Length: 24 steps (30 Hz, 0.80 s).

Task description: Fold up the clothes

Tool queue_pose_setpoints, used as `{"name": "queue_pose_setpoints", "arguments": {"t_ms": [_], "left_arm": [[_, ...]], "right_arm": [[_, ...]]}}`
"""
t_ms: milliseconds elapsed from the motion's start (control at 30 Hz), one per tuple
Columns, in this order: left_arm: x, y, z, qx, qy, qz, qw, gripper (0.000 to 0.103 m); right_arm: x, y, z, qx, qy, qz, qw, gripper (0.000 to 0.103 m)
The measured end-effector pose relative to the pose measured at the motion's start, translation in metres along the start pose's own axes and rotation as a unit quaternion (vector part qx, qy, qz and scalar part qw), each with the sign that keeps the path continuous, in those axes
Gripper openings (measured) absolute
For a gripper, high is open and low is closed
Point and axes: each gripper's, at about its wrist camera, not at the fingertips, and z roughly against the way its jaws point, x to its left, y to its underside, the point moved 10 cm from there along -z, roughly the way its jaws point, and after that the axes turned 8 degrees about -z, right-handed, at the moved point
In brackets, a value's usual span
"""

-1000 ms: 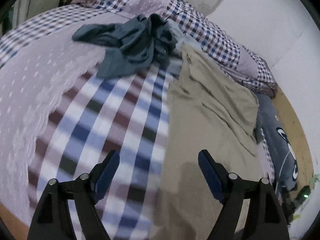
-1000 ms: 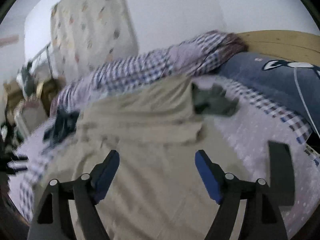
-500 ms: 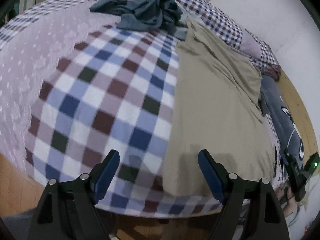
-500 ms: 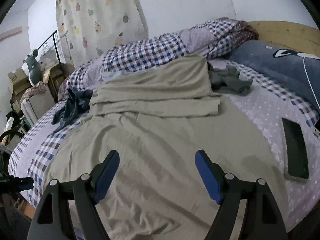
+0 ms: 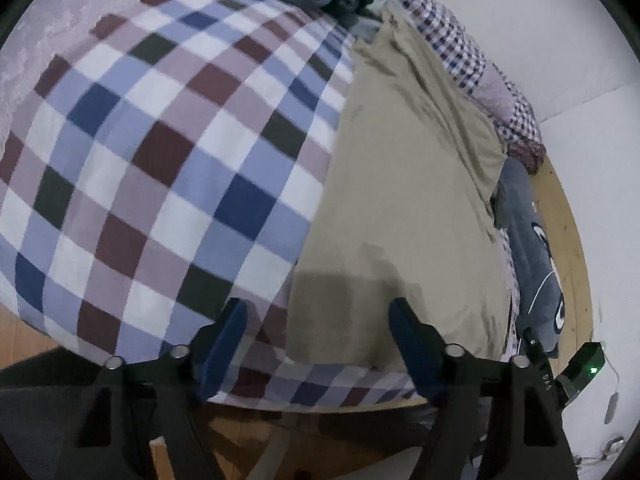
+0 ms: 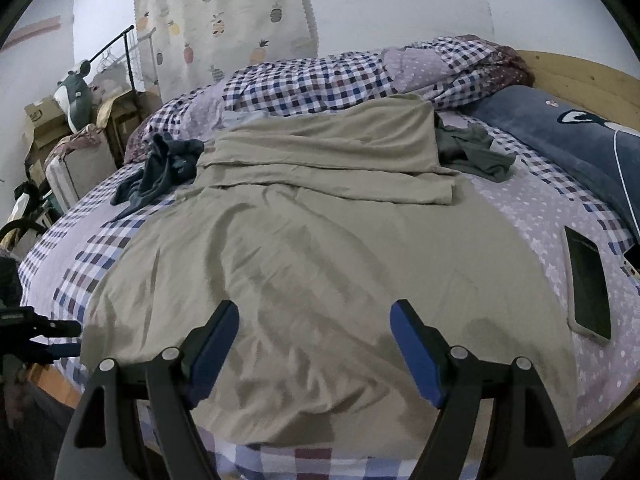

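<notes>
A large khaki garment (image 6: 320,248) lies spread over the bed, its far part folded back on itself; in the left wrist view the khaki garment (image 5: 408,208) runs along the right side of the checked bedcover (image 5: 160,160). My left gripper (image 5: 318,342) is open, hovering at the garment's near left corner by the bed's edge. My right gripper (image 6: 314,344) is open above the garment's near hem, holding nothing. A crumpled dark blue garment (image 6: 160,172) lies at the far left, and a dark green one (image 6: 472,152) at the far right.
A phone (image 6: 588,288) lies on the bed at the right. A blue pillow (image 6: 568,136) leans on the wooden headboard (image 6: 580,76). A rolled checked quilt (image 6: 340,80) lines the far side. Boxes and a clothes rack (image 6: 80,120) stand at the left. Wooden floor (image 5: 24,344) shows below the bed edge.
Both grippers have drawn back toward the near edge of the bed, staying open. The left view now shows the bed's edge and floor; the right view has steadied over the khaki garment.
</notes>
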Motion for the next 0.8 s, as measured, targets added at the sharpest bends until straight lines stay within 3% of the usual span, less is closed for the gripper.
{"name": "queue_pose_setpoints", "arguments": {"t_ms": [67, 167, 233, 300, 367, 567, 633, 700, 767, 800], "left_arm": [[0.002, 0.003, -0.001, 0.007, -0.003, 0.001, 1.0000, 0.060], [0.002, 0.006, -0.001, 0.013, 0.001, 0.005, 0.9999, 0.035], [0.000, 0.006, 0.004, 0.006, 0.021, 0.007, 0.9997, 0.018], [-0.009, 0.004, 0.014, -0.011, 0.057, 0.008, 0.9983, 0.014], [-0.019, 0.002, 0.023, -0.026, 0.091, 0.003, 0.9955, 0.013], [-0.042, -0.007, 0.040, -0.056, 0.151, -0.012, 0.9868, 0.012], [-0.038, -0.008, 0.039, -0.060, 0.130, -0.009, 0.9896, 0.015], [-0.016, -0.006, 0.032, -0.051, 0.066, 0.003, 0.9965, 0.020], [0.000, -0.002, 0.023, -0.034, 0.029, 0.017, 0.9988, 0.031], [0.005, -0.001, 0.018, -0.026, 0.014, 0.020, 0.9993, 0.038]], "right_arm": [[0.009, 0.003, 0.002, 0.000, -0.002, 0.016, 1.000, 0.081], [0.022, 0.008, 0.005, 0.000, -0.004, 0.041, 0.999, 0.081], [0.031, 0.011, 0.007, 0.000, -0.006, 0.058, 0.998, 0.081], [0.057, 0.021, 0.009, -0.004, -0.014, 0.116, 0.993, 0.081], [0.081, 0.031, 0.011, -0.007, -0.023, 0.166, 0.986, 0.081], [0.167, 0.086, 0.016, -0.030, -0.071, 0.351, 0.933, 0.081], [0.188, 0.109, 0.015, -0.040, -0.081, 0.412, 0.907, 0.081], [0.209, 0.131, 0.015, -0.050, -0.090, 0.471, 0.876, 0.081], [0.215, 0.141, 0.014, -0.050, -0.099, 0.486, 0.867, 0.081], [0.216, 0.140, 0.014, -0.048, -0.105, 0.480, 0.870, 0.081]]}}
